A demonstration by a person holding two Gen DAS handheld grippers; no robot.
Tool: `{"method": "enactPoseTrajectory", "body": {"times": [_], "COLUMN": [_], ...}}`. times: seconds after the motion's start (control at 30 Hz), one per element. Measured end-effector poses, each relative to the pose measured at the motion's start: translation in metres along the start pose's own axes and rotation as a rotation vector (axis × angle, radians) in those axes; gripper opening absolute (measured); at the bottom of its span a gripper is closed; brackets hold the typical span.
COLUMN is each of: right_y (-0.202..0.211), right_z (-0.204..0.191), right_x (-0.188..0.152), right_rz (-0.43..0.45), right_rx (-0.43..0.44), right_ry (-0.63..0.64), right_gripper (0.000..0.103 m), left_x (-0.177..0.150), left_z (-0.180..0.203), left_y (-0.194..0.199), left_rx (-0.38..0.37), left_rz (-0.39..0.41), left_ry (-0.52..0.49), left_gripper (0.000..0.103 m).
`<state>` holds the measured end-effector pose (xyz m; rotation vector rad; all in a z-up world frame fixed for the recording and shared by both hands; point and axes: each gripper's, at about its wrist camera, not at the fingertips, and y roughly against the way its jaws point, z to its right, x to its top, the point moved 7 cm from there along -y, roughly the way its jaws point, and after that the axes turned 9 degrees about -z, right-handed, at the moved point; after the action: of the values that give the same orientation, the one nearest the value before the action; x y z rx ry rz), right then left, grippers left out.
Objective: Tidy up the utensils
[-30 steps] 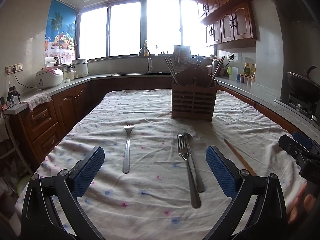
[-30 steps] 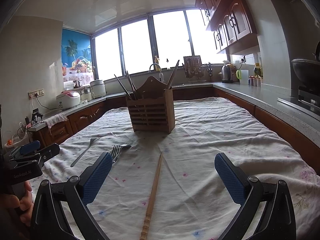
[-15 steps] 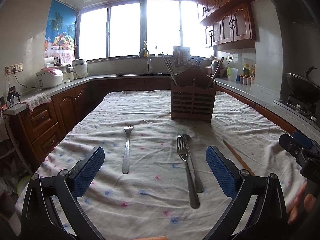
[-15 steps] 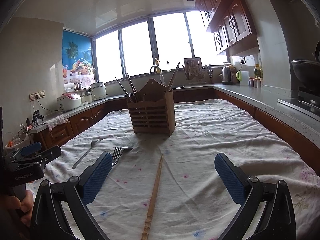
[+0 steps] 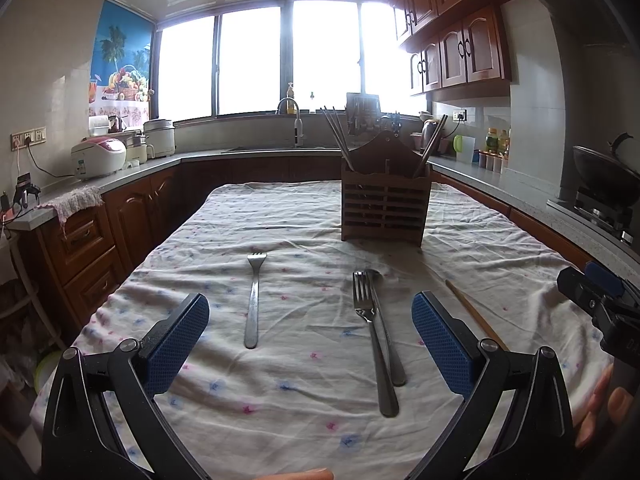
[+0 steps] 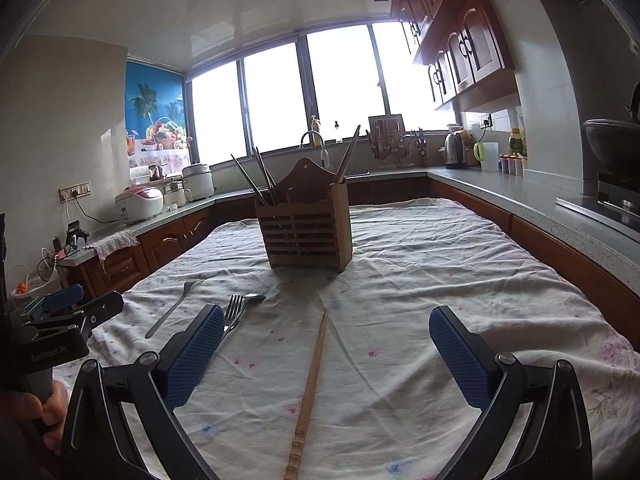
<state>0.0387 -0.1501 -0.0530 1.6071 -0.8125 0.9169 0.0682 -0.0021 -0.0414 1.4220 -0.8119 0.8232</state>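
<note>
A slatted wooden utensil holder (image 5: pixel 385 208) (image 6: pixel 306 232) stands mid-table with several chopsticks upright in it. On the cloth lie a lone fork (image 5: pixel 253 300) (image 6: pixel 172 308), a second fork (image 5: pixel 372 340) (image 6: pixel 233 312) beside a spoon (image 5: pixel 384 332) (image 6: pixel 254 298), and a wooden chopstick (image 5: pixel 474 314) (image 6: pixel 310 388). My left gripper (image 5: pixel 310 340) hovers open above the cloth near the forks, holding nothing. My right gripper (image 6: pixel 326 356) is open over the chopstick, empty.
The table carries a floral white cloth (image 6: pixel 440 272). Wooden cabinets and grey counters (image 6: pixel 520 200) ring it. Rice cookers (image 5: pixel 100 156) sit on the left counter, a wok (image 5: pixel 604 176) on the right stove. A hand (image 5: pixel 600 404) holds the other gripper at the frame edge.
Both grippers have drifted slightly; the holder sits a touch higher in each view. Both stay open and no utensil has moved.
</note>
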Motion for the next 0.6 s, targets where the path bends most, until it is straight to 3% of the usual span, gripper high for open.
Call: {"method": "enactPoseTrajectory", "body": {"times": [0.6], "right_y": [0.0007], "right_z": [-0.001], "right_x": [0.0028], "right_rz": [0.003], "right_rx": [0.008], "right_ry": [-0.005], "right_gripper": [0.103], "left_x": [0.0], "left_z": [0.0003], "left_y": [-0.0019], "left_rx": [0.006], "left_rz": [0.001], "left_ry": [-0.006], "left_gripper": [0.103]}}
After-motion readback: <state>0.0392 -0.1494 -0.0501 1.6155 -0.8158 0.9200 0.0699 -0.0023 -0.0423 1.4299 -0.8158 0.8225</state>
